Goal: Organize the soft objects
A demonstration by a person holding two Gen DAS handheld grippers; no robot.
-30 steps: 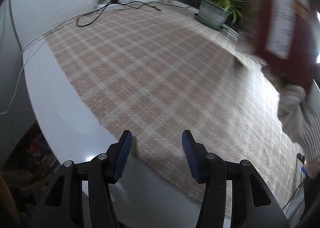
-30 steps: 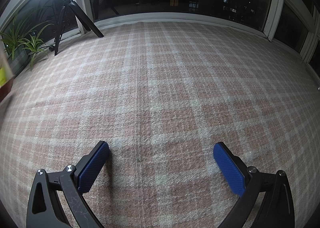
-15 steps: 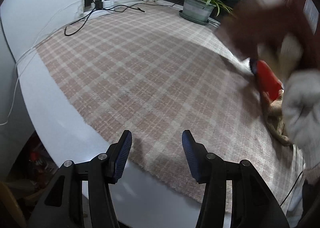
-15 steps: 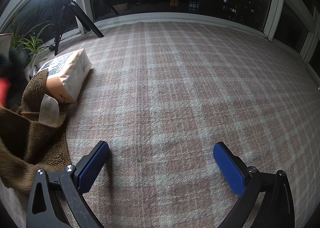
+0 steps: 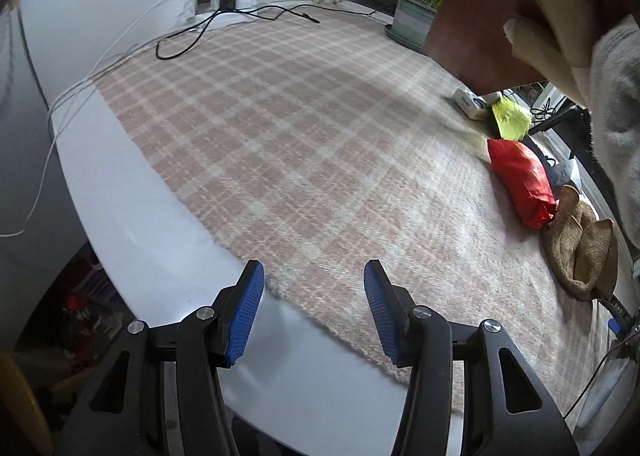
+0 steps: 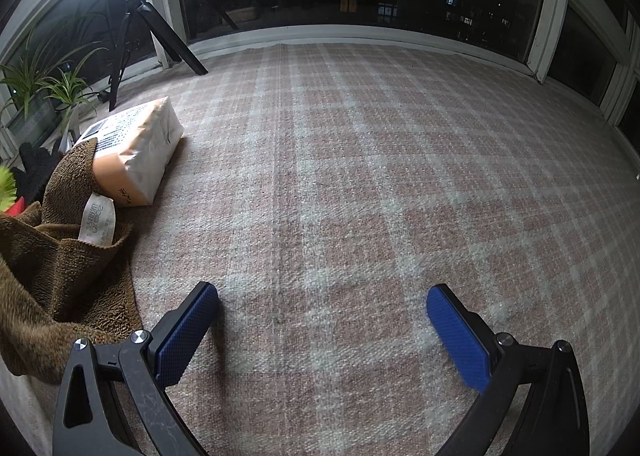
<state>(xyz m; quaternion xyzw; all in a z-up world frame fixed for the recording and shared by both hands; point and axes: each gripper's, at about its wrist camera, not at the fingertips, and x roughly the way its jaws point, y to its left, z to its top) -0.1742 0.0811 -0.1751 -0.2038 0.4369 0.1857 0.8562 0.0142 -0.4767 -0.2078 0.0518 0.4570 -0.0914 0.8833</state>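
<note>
A crumpled brown towel [image 6: 52, 276] with a white label lies on the plaid cloth at the left of the right wrist view; it also shows in the left wrist view [image 5: 580, 252]. A white and orange tissue pack [image 6: 138, 154] rests against it. A red soft pack [image 5: 522, 180], a yellow-green item [image 5: 510, 118] and a white pack [image 5: 470, 100] lie further along. My left gripper [image 5: 314, 312] is open and empty over the cloth's near edge. My right gripper [image 6: 322, 330] is wide open and empty, right of the towel.
A gloved hand [image 5: 560, 16] holds a dark red box [image 5: 480, 16] above the objects. The white table edge [image 5: 120, 196] runs left of the plaid cloth [image 6: 380, 176]. Cables [image 5: 192, 36], a potted plant [image 5: 416, 12], a ring light tripod [image 6: 132, 24] and black gloves [image 6: 36, 172] stand at the back.
The soft objects have dropped from the box onto the cloth and settled. The hand has lifted the box higher. Both grippers have stayed open and in place.
</note>
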